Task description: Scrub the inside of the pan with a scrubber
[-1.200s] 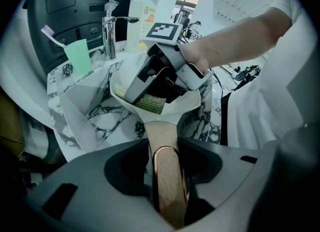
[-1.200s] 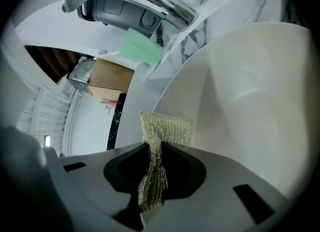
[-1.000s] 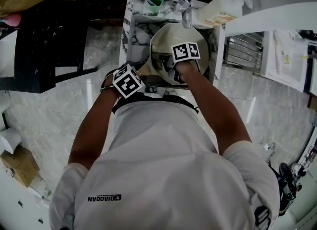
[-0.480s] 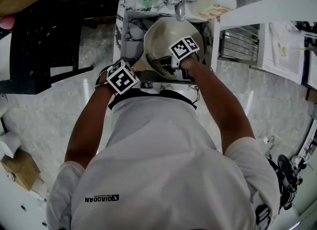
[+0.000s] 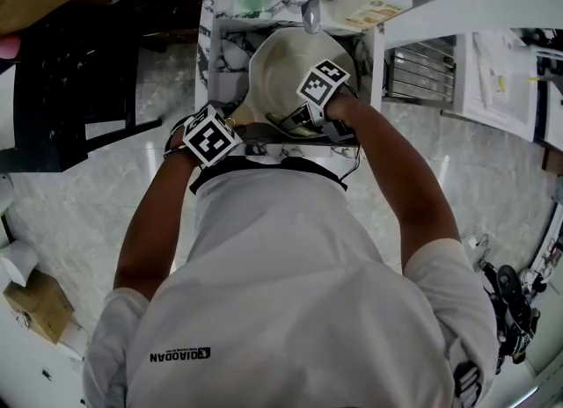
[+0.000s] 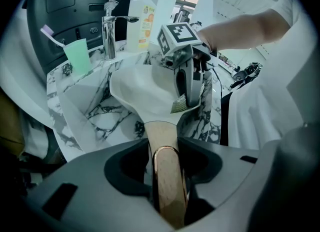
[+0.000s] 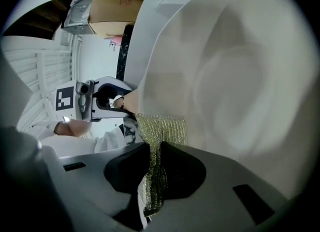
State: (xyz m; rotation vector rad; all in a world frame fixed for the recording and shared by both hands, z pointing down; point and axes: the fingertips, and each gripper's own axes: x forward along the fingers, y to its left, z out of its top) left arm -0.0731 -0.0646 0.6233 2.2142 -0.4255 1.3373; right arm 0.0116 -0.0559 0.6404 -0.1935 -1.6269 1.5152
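- Person's white shirt (image 5: 290,292) fills the near part of the head view and hides the near rim of the sink (image 5: 209,41). Both forearms reach out over that rim.
- Left of the sink: black chair (image 5: 70,72) on the pale floor (image 5: 97,204).
- Right of the sink: metal rack (image 5: 424,76).
- Far ledge of the sink: green cup (image 6: 77,57) with a toothbrush (image 6: 50,32) at the far-left corner, chrome faucet (image 6: 110,28) about mid-ledge, soap bottle (image 6: 145,13) just right of the faucet.
- In the head view the faucet spout overlaps the far rim of the pan (image 5: 286,68).
- Left gripper (image 6: 166,158) sits at the sink's near-left edge. Its jaws are clamped on the pan's wooden handle (image 6: 161,132), which runs straight out between them toward the basin.
- The pan is cream-coloured, sits inside the sink and takes up most of the basin. Its handle points at the sink's near-left edge.
- Right gripper (image 7: 155,158) comes in over the sink's near-right side and down into the pan. Its marker cube blocks part of the pan's inside in the head view.
- The right gripper's jaws pinch the scrubber (image 7: 161,128), a yellow-green mesh pad.
- The scrubber's free end touches the pan's inner wall at the near side, just beside the handle joint.
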